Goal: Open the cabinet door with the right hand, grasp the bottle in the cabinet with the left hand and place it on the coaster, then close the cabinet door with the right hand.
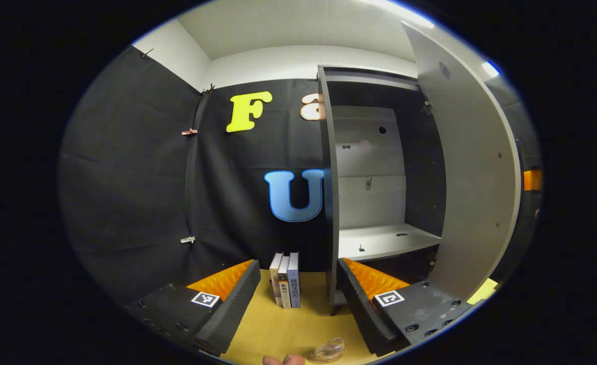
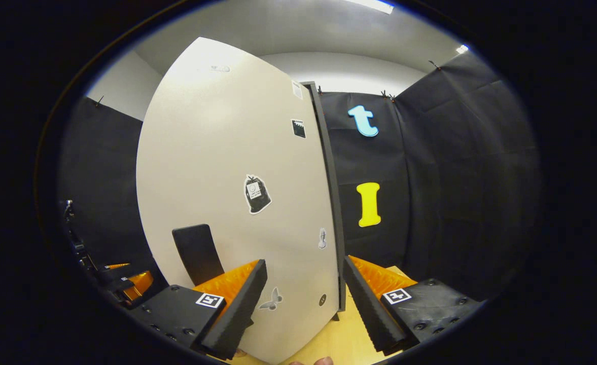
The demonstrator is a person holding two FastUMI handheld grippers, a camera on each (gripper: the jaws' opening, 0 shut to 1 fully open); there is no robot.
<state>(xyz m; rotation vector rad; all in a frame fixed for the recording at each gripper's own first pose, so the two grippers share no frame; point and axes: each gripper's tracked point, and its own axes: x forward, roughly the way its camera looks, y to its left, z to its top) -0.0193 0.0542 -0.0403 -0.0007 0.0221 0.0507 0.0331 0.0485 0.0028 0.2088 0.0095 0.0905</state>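
Left gripper (image 1: 293, 299): fingers spread wide, holding nothing, aimed at the tall grey cabinet (image 1: 328, 203) at the far right of the wooden tabletop (image 1: 278, 329). Right gripper (image 2: 298, 304): also spread wide and empty, its fingers straddling the free edge of the pale grey cabinet door (image 2: 227, 177) without pressing on it, as far as I can tell.

Progress, judged from the layout:
- Door stands swung open; first step looks done.
- White shelf (image 1: 379, 241) inside the cabinet is bare, apart from small fittings. No bottle there.
- At the near edge of the tabletop, in the left gripper view, lies a small clear glassy object on a flat round disc (image 1: 328, 351). Probably the bottle on its coaster, but it is cut off by the edge and too distorted to be sure.
- If so, the placing is done and only closing the door is left.

Relations: the clear object sits near and slightly right of the left gripper's fingers, below them, apart from both. A fingertip of the person (image 1: 283, 360) shows just left of it. Three upright books (image 1: 285, 286) stand farther off, left of the cabinet. Door's black handle (image 2: 197, 253) is just left of the right gripper's left finger.
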